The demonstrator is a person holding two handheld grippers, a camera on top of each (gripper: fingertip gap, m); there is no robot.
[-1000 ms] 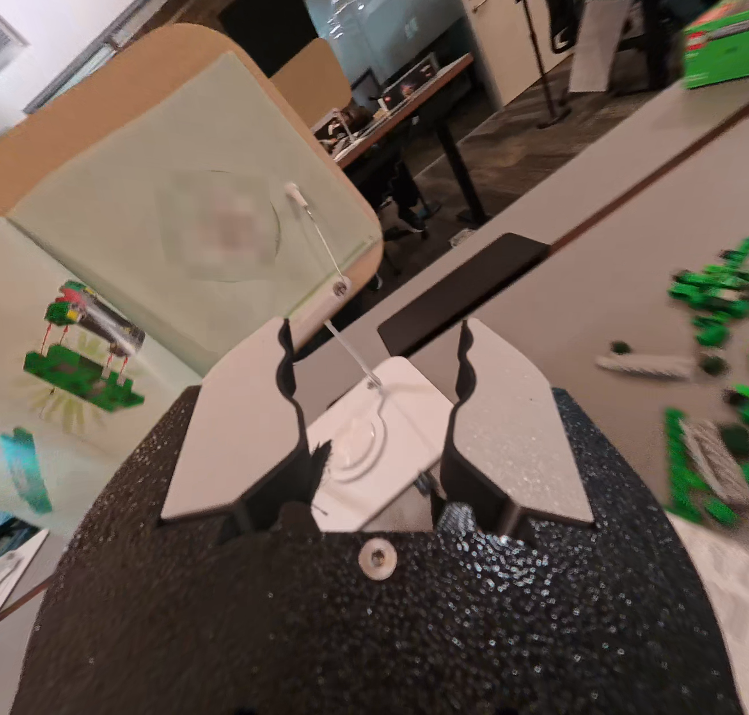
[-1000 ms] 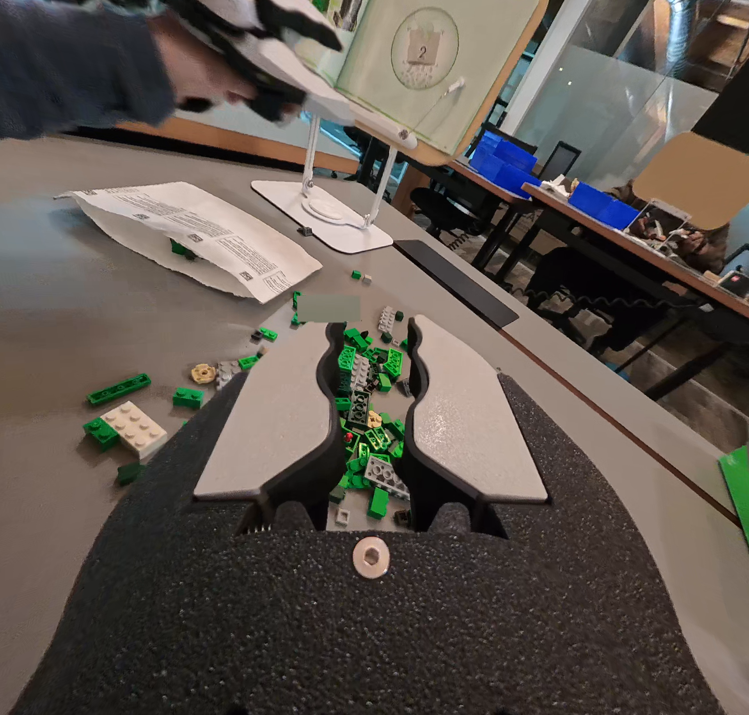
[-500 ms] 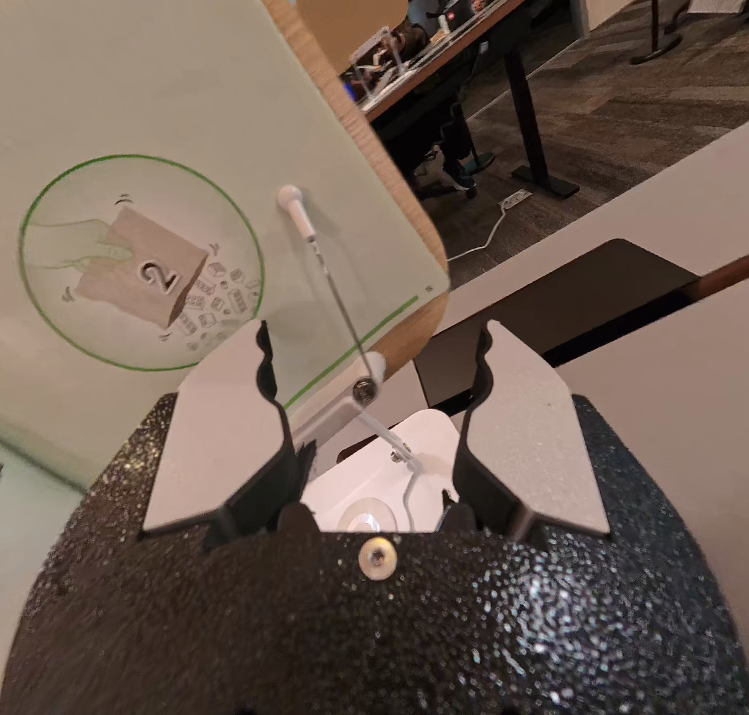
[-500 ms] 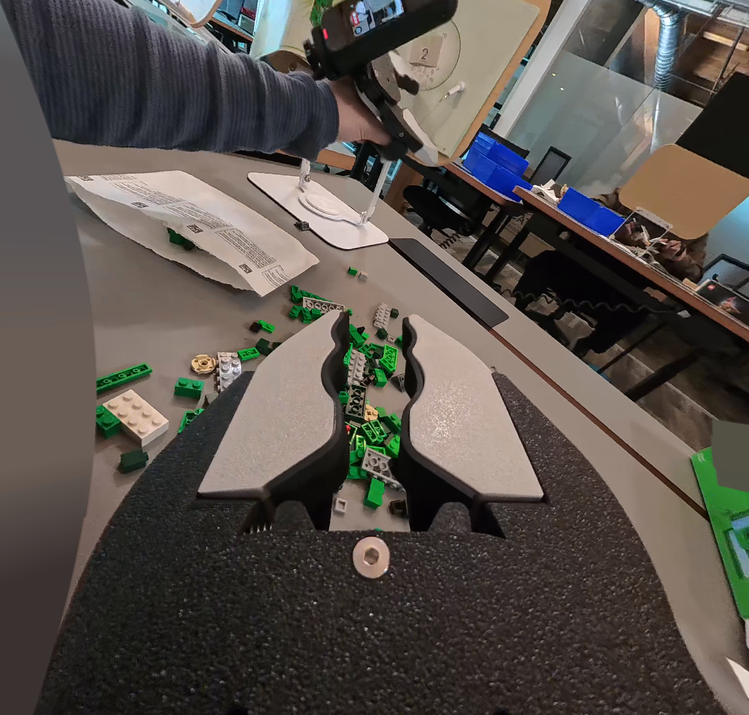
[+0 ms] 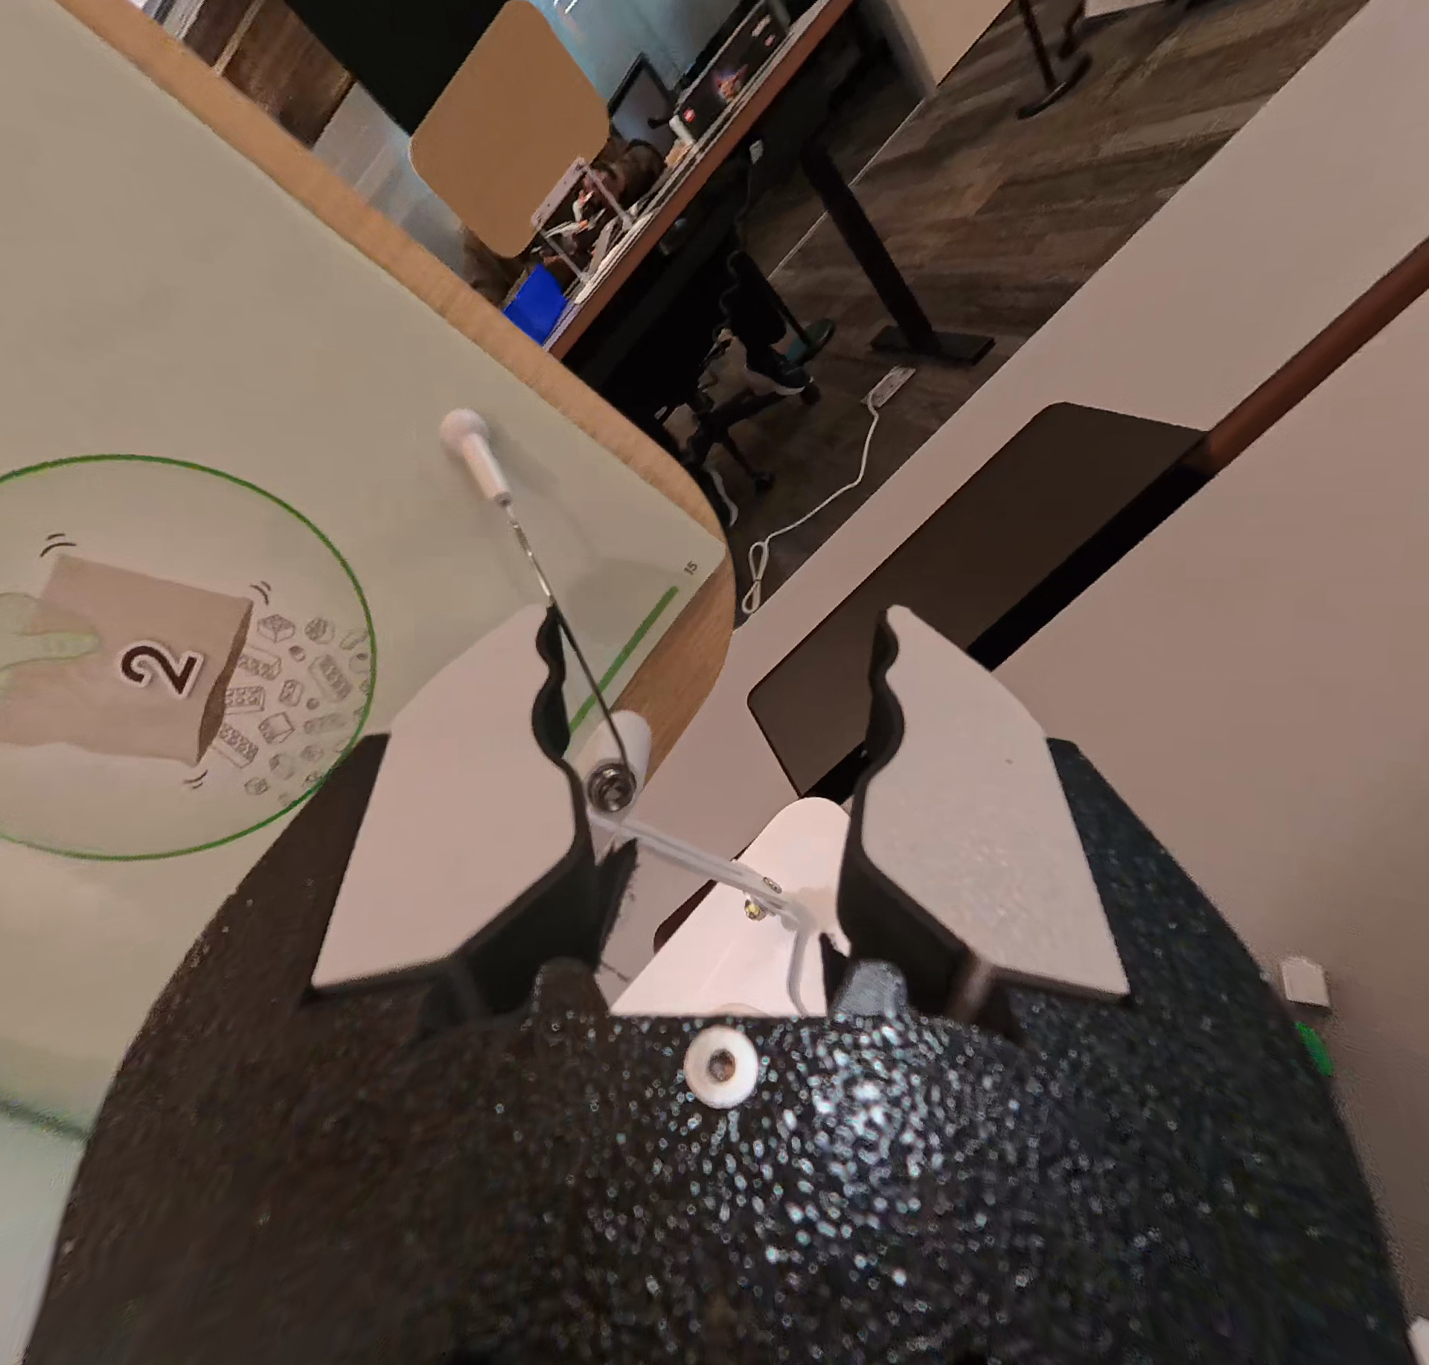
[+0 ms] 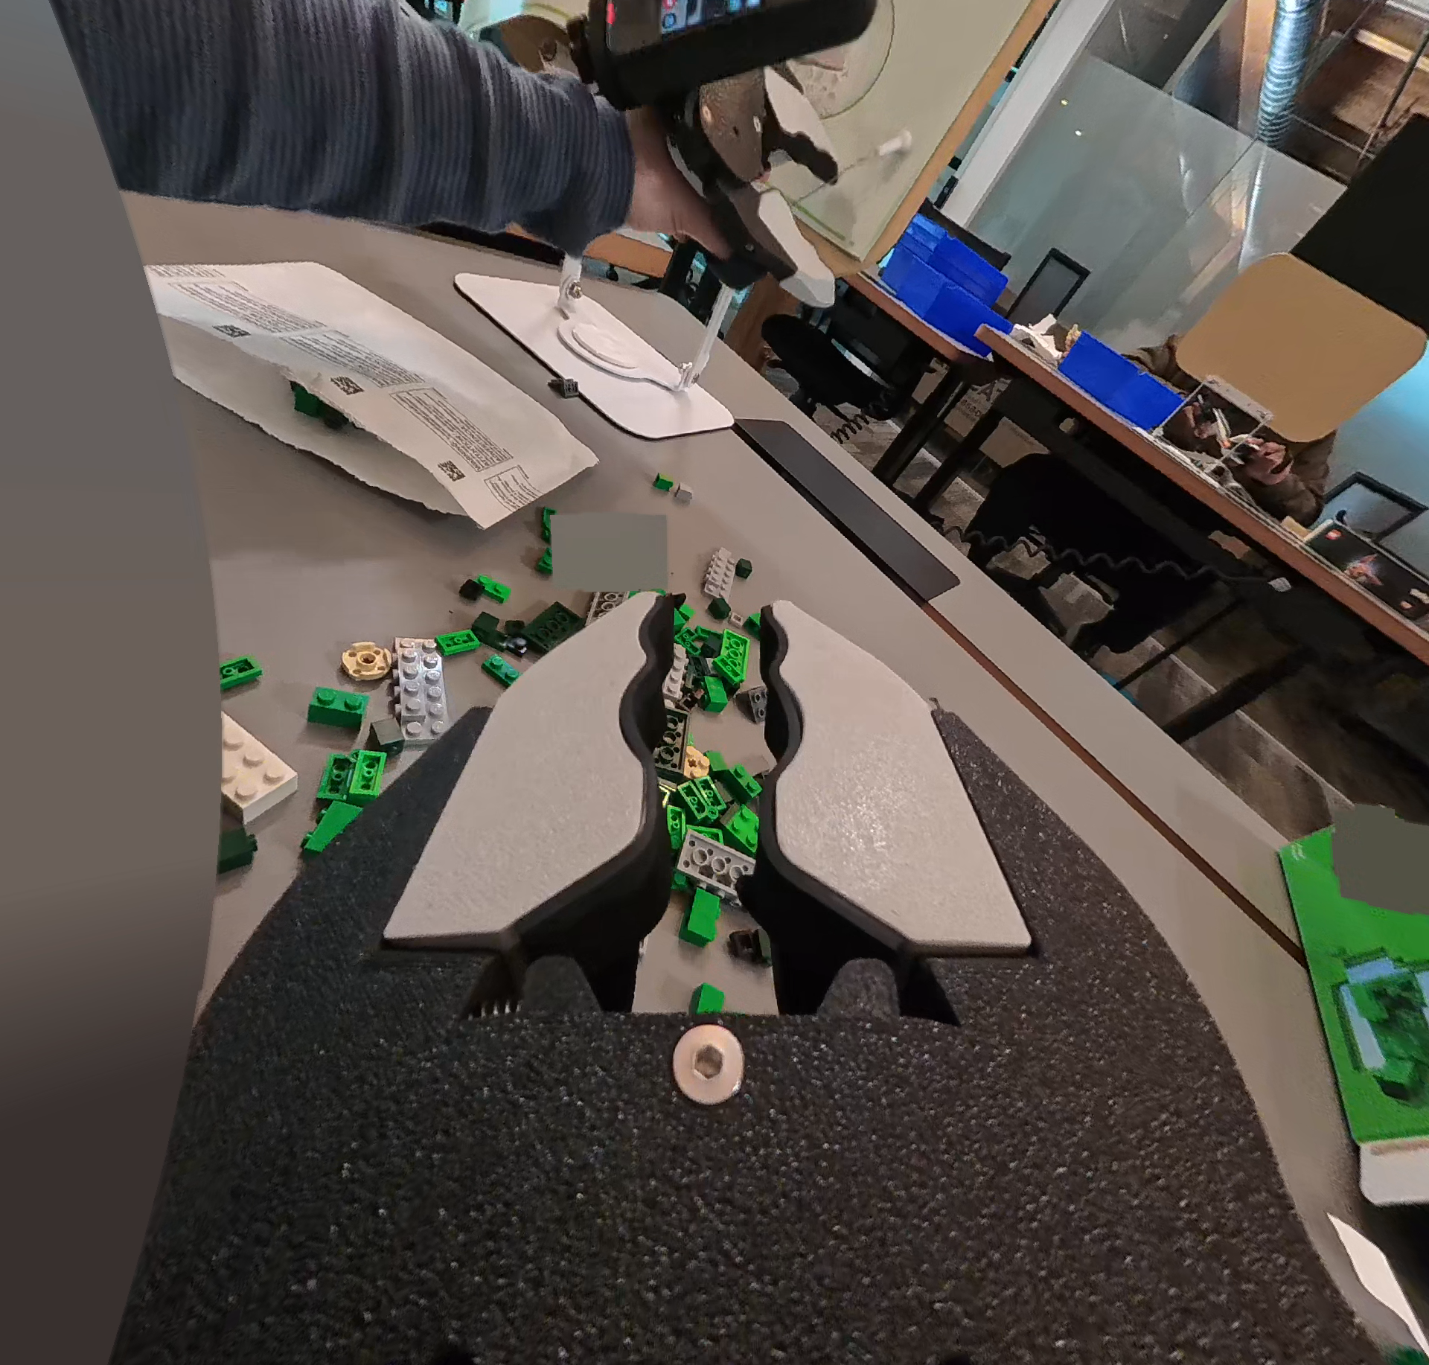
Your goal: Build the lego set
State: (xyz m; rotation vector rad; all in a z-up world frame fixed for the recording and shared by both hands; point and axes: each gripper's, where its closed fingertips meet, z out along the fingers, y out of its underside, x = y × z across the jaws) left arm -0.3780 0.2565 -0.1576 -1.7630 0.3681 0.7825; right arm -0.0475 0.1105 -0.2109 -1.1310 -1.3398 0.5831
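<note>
My left gripper (image 5: 715, 632) is open and empty, close to the lower right corner of the instruction booklet (image 5: 232, 369) on its stand. The stand's wire page clip (image 5: 533, 554) and its hinge (image 5: 611, 779) lie just inside my left finger. The right wrist view shows that gripper (image 6: 812, 199) held up at the booklet (image 6: 951, 52). My right gripper (image 6: 719, 605) hovers over a pile of green and grey lego bricks (image 6: 704, 794) with its jaws a narrow gap apart, holding nothing.
A torn white paper bag (image 6: 363, 369) lies at the back left, next to the stand's white base (image 6: 619, 400). Loose bricks, a white brick (image 6: 251, 771) and a grey plate (image 6: 420, 686) lie left of the pile. A green box (image 6: 1361, 1003) is at right, a black hatch (image 6: 843, 508) behind. Some 35 centimetres of space lies between my two pairs of fingers. My right gripper is the nearer one to the grey plate (image 6: 420, 686): about 12 centimetres, against 35 centimetres.
My left gripper has risen and moved in on the booklet's lower right corner, so the wire clip now sits between its fingers. My right gripper has hardly moved over the pile.
</note>
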